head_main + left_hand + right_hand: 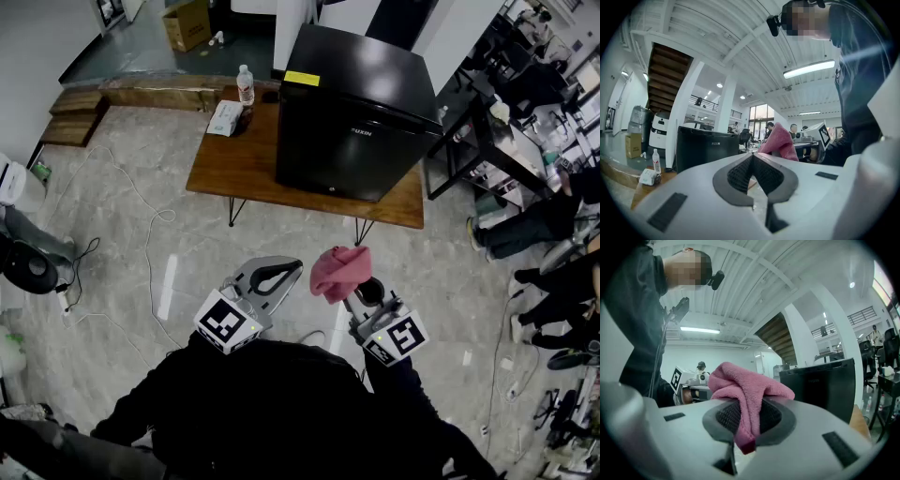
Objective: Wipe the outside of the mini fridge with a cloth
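The right gripper (747,420) was shut tight on a pink cloth (745,385). The cloth was bunched up, with most of it poking out above the jaws and a small end hanging below. The left gripper (752,173) had its jaws pressed together with nothing between them. The person held both grippers up close to their body, side by side, and the cloth touched nothing but the jaws. Farther out, the black fridge (361,103) stood on a low wooden table (234,164) with its door shut. It was well apart from the cloth, with bare floor in between. A water bottle (246,86) and a small white pack (225,118) sat on the table just beside the fridge. It looked like the job had only got as far as having the cloth in hand. No wiping seemed to have begun, since the cloth was nowhere near the fridge. The top, front and sides all looked left to do.
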### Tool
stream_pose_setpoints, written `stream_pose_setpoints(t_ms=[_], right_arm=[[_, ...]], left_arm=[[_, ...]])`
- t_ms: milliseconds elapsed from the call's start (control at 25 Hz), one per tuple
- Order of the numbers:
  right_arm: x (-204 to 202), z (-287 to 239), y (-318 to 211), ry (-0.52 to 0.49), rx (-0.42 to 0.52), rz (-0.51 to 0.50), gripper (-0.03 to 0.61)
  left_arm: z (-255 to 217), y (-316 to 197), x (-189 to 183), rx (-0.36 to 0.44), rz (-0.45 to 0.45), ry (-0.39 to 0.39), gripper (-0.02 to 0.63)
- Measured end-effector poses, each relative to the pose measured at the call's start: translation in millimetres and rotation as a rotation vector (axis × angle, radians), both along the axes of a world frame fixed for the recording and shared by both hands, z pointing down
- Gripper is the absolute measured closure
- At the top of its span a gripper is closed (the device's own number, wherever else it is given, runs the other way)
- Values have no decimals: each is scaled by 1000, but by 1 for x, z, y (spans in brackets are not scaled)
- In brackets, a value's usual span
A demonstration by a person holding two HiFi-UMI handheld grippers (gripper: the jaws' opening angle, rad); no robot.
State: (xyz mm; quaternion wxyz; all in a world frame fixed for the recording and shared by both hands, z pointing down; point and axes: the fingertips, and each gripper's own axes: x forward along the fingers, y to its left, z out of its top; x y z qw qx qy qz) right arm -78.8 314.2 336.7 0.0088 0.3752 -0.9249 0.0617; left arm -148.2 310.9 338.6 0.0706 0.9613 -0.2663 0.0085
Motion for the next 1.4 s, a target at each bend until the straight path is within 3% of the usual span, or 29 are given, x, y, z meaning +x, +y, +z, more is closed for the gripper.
stream_pose_setpoints(t_ms=[400,720,1080,1400], right_arm=[[-9,3,-5,-29,-9,-1,526],[-44,-4,-10,-41,6,4,525],[-67,-5,-36,19,11,113,524],[-27,-5,-94,115,101,273,523]], left_arm=[[6,-6,-14,29,-3,-15,609],[7,-13,-45,18,21,0,609],[2,-45,-70,32,68,16,609],[8,-90,-49,40,22,12,609]])
